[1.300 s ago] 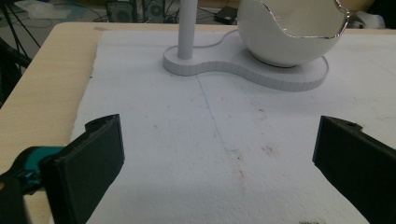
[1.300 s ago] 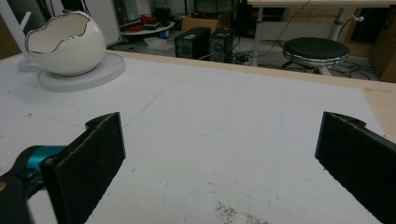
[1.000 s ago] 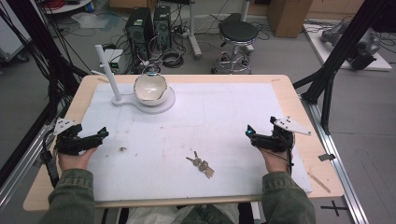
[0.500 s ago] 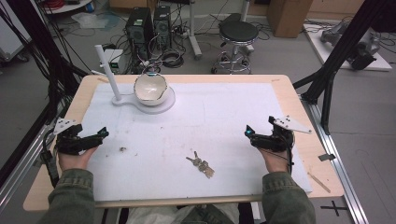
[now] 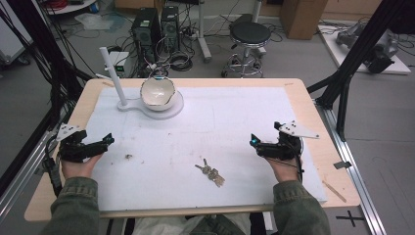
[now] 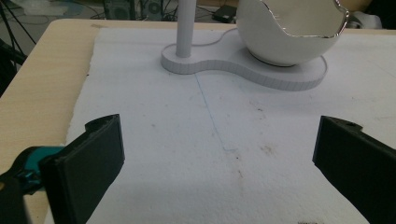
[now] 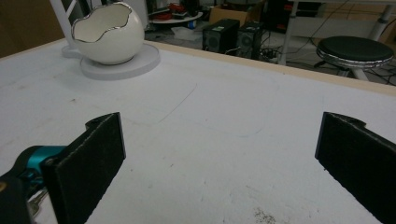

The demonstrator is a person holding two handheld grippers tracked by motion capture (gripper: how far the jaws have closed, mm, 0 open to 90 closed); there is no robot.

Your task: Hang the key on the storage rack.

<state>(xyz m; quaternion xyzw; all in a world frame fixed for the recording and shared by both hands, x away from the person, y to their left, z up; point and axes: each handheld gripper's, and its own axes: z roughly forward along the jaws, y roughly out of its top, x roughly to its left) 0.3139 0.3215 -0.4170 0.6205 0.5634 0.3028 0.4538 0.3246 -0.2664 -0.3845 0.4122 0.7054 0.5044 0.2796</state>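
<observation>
The bunch of keys point(image 5: 210, 172) lies near the worktop's front edge, between both hands, its long axis slanting toward the front-right corner; the right gripper point(image 5: 256, 143), jaws wide and empty, seems nearer than the left gripper point(image 5: 104, 142), also wide.

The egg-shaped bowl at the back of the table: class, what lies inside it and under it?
The egg-shaped bowl sits on a white round base. What shows of its inside looks bare white, but its wall hides the bottom.

Grey floor behind holds a black stool point(image 5: 250, 34), computer towers point(image 5: 157, 24) and cables.
</observation>
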